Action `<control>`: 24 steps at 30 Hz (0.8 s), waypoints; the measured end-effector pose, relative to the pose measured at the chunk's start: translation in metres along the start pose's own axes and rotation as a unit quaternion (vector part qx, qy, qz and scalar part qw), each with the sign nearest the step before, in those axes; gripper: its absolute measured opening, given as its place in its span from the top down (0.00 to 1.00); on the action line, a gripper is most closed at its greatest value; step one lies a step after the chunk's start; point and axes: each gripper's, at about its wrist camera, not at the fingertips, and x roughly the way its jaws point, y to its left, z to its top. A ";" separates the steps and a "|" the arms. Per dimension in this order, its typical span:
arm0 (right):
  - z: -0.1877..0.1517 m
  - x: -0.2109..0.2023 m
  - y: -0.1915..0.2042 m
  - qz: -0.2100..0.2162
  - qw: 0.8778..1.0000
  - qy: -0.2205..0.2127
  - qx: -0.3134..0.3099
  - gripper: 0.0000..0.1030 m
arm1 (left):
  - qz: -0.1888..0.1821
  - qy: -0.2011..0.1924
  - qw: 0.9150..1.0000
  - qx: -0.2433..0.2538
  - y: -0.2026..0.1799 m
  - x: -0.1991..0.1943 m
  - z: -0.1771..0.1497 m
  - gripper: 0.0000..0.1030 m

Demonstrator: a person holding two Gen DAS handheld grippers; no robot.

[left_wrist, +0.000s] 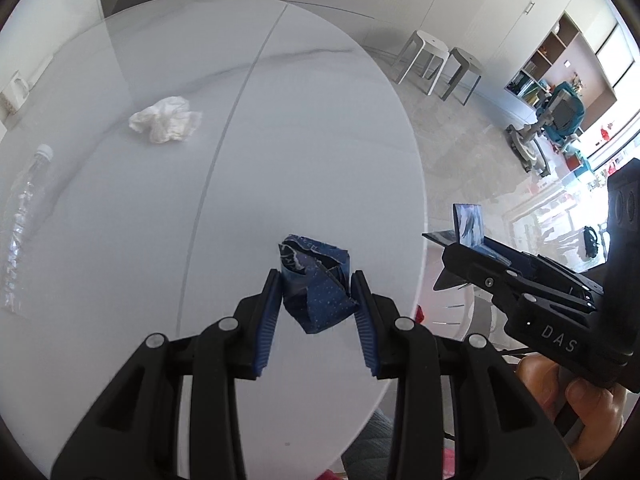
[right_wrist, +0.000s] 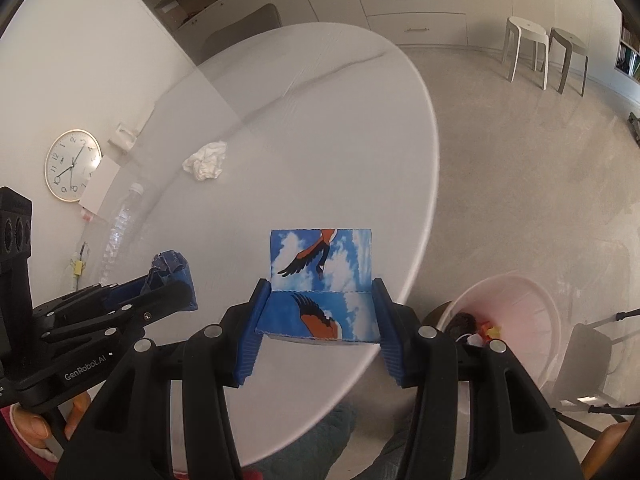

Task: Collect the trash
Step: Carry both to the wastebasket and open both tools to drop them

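Left tongs [left_wrist: 316, 280] clamped on a crumpled dark-blue wrapper [left_wrist: 316, 280], blue pads touching both its sides, held above the near part of the white oval worktop [left_wrist: 320, 128]. Right tongs [right_wrist: 318, 308] closed on a folded blue carton [right_wrist: 320, 280] printed with sky and a bird, one flap upright, the other lying flat between the pads; held over the worktop's near right edge. Beyond the wrapper, toward the worktop's far left, a crumpled white tissue [left_wrist: 166, 119] lying alone. Left of the tissue, at the worktop's left rim, a clear plastic bottle [left_wrist: 24, 216] on its side, white cap pointing away. Below the worktop's right edge, on the floor, a pale pink bin [right_wrist: 516, 312] with scraps inside. Beyond the worktop, two stools [right_wrist: 544, 52] side by side against the cabinets.
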 end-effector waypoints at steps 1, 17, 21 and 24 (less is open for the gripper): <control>-0.002 -0.010 -0.015 -0.003 1.000 -0.005 -0.001 0.51 | -0.001 0.002 1.000 0.004 -0.014 0.002 -0.001 0.66; -0.070 -0.112 -0.208 -0.074 0.990 -0.042 0.117 0.51 | -0.075 0.098 0.986 0.111 -0.213 0.091 -0.010 0.66; -0.083 -0.117 -0.219 -0.085 0.984 -0.052 0.149 0.51 | -0.075 0.123 0.979 0.147 -0.233 0.111 -0.010 0.66; -0.088 -0.121 -0.222 -0.085 0.980 -0.060 0.168 0.51 | -0.073 0.139 0.975 0.160 -0.242 0.125 -0.011 0.62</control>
